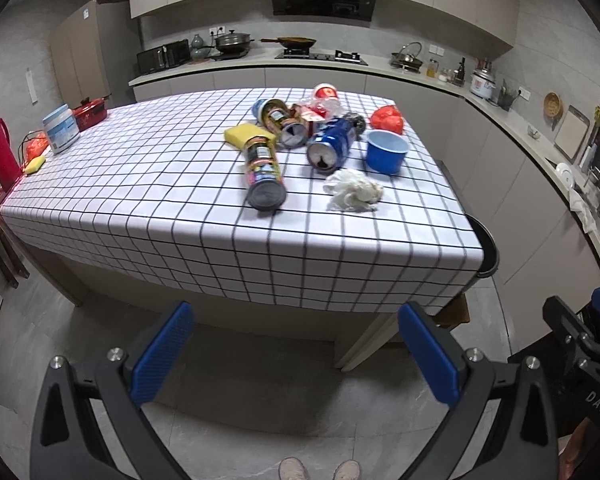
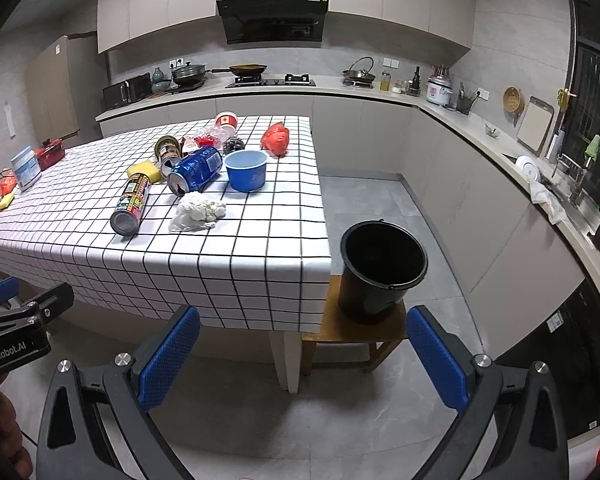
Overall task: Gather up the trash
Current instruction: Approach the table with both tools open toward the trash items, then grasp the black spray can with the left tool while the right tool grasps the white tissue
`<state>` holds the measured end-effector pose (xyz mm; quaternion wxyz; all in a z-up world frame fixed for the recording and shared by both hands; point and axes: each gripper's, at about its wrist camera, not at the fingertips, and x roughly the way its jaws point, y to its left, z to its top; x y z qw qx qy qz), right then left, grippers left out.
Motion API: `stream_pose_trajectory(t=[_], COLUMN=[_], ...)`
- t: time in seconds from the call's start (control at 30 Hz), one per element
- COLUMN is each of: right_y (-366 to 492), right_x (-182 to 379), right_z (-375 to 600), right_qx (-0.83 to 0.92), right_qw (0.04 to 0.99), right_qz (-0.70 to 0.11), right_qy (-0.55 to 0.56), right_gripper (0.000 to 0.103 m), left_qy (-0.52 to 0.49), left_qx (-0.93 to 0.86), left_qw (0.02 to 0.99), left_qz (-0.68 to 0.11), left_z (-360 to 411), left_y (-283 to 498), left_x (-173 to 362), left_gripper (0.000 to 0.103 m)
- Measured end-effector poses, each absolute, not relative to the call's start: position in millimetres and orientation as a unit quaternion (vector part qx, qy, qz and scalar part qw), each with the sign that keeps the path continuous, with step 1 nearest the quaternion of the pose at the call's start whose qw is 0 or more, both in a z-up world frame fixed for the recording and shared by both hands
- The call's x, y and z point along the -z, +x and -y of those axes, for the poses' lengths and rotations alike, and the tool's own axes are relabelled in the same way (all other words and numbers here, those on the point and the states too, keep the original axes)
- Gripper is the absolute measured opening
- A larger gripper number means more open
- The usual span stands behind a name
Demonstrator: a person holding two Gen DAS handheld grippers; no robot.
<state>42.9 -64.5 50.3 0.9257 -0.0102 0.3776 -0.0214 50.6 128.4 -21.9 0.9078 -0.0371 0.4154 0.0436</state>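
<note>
The crumpled white paper wad (image 2: pixel 198 210) is lying nearest the front of the trash cluster on the white table with the black-grid cloth (image 2: pixel 180 268); it is looking feather-light and soft, likely collapsing under any pinch, so closing across its bulky middle should be working best. Just behind it, the dented blue aluminium can (image 2: pixel 196 168) is resting on its side, thin-walled, smooth and prone to rolling, so gripping across its round body seems wiser than at the ends. The tall black cylindrical canister with the bright label (image 2: pixel 132 204) is lying to its left, probably stiffer, and the blue plastic cup (image 2: pixel 246 170) is standing upright to the right. The round black plastic bucket (image 2: pixel 382 268) is sitting on a wooden stool (image 2: pixel 340 332) beside the table's corner. The left gripper (image 1: pixel 296 356) and the right gripper (image 2: pixel 302 358) are both hanging well short of the table, jaws spread wide and holding nothing.
</note>
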Motion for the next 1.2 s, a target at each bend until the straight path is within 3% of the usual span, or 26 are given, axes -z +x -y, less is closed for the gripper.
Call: stream_pose_trajectory(t=[0.4,0.97,1.2], right_y=[92.3,225.0,256.2], right_x=[-42.1,-13.2,4.3], right_z=[35.3,15.6,0.6], right_qx=[0.001,-0.08,-0.095], right_qw=[0.922,0.913,0.902], right_qz=[-0.387,-0.399,-0.422], right_qy=[0.011,0.002,-0.001], right_gripper=[0.103,0.103,0.096], left_qy=[-0.049,-0.058,-0.059], left_qx=[-0.074,-0.12,-0.113], left_qw=[0.898,0.877,0.867], left_qz=[-0.431,-0.461,-0.482], left_z=[-176.8,-188.0,-194.3], left_y=[100.7,214.2,246.7], left_x=[36.1,58.2,70.9], left_gripper=[0.103,0.103,0.103])
